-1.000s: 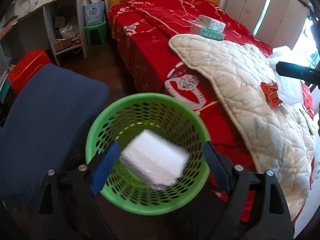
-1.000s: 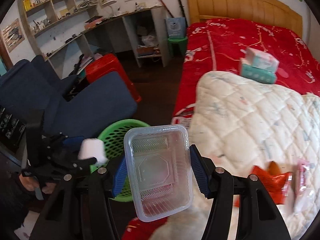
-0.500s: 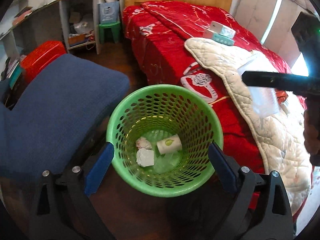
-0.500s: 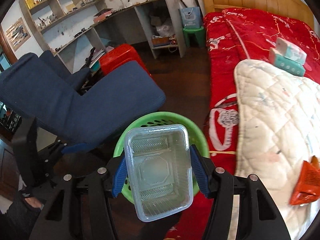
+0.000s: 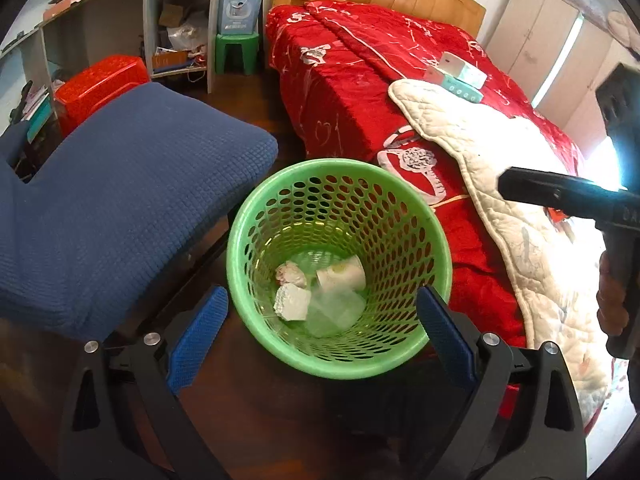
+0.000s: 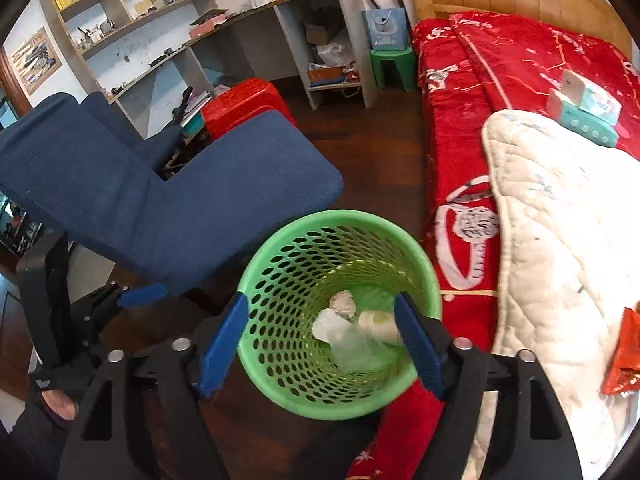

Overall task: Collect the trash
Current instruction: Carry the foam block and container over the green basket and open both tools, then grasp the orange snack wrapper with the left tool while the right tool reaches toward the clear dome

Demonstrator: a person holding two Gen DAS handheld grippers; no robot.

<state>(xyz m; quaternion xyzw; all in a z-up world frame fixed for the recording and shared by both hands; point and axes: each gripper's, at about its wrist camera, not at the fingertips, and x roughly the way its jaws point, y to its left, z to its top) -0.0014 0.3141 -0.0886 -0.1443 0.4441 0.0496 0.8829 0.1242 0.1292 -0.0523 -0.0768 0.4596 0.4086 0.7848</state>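
Both the left claw (image 5: 320,336) and right claw (image 6: 322,340) gape empty over the green bin (image 5: 340,364), so next comes fetching the red wrapper (image 6: 622,356) off the bed (image 6: 500,64).

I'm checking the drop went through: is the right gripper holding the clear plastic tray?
No, the right gripper is open and empty, and the clear plastic tray lies inside the green basket.

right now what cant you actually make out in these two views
- Clear container in the green basket: blurred in the right wrist view, outline unclear.
- Red wrapper on the quilt: cut off by the fisheye edge.
- Right gripper in the left wrist view: fingertips washed out by window glare.
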